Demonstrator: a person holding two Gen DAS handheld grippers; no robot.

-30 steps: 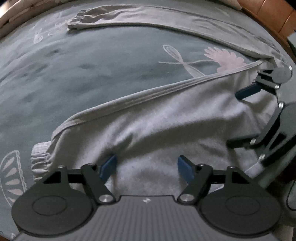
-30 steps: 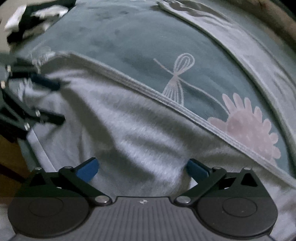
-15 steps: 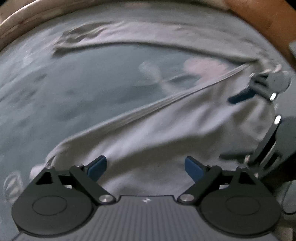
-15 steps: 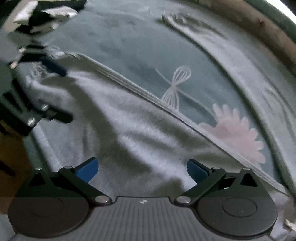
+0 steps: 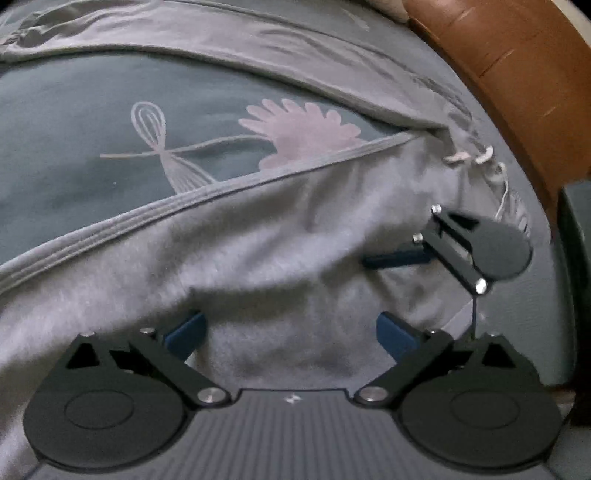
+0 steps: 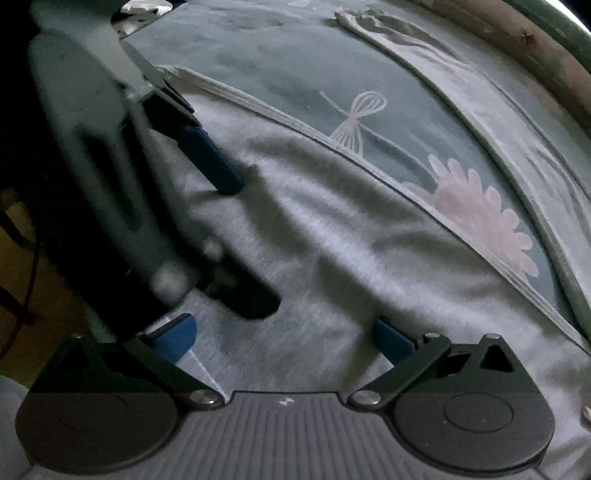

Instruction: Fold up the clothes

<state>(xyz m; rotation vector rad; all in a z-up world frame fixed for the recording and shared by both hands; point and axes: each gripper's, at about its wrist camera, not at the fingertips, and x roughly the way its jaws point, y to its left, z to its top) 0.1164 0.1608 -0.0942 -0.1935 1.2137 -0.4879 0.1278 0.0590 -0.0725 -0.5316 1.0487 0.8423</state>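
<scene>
Grey sweatpants (image 5: 280, 236) lie spread on a blue-grey bedspread (image 5: 74, 122), one leg near me and the other leg (image 5: 236, 44) stretched along the far side. Their white drawstring (image 5: 476, 160) shows at the waist on the right. My left gripper (image 5: 290, 330) is open low over the near leg. My right gripper (image 6: 284, 334) is open too, over the same grey cloth (image 6: 332, 240) near the waist. In the left wrist view the right gripper appears at the right (image 5: 406, 254); in the right wrist view the left gripper (image 6: 236, 240) looms close on the left.
The bedspread carries a whisk drawing (image 5: 159, 147) and a pink flower (image 5: 299, 129). A brown wooden bed frame (image 5: 509, 74) curves along the upper right. Dark and white clothes (image 6: 144, 7) lie at the bed's far end. Floor (image 6: 37, 302) shows beyond the left edge.
Both grippers stayed open. The left one slid right along the near leg toward the waist, so the two grippers now stand close together; the leg cuff has left its view.
</scene>
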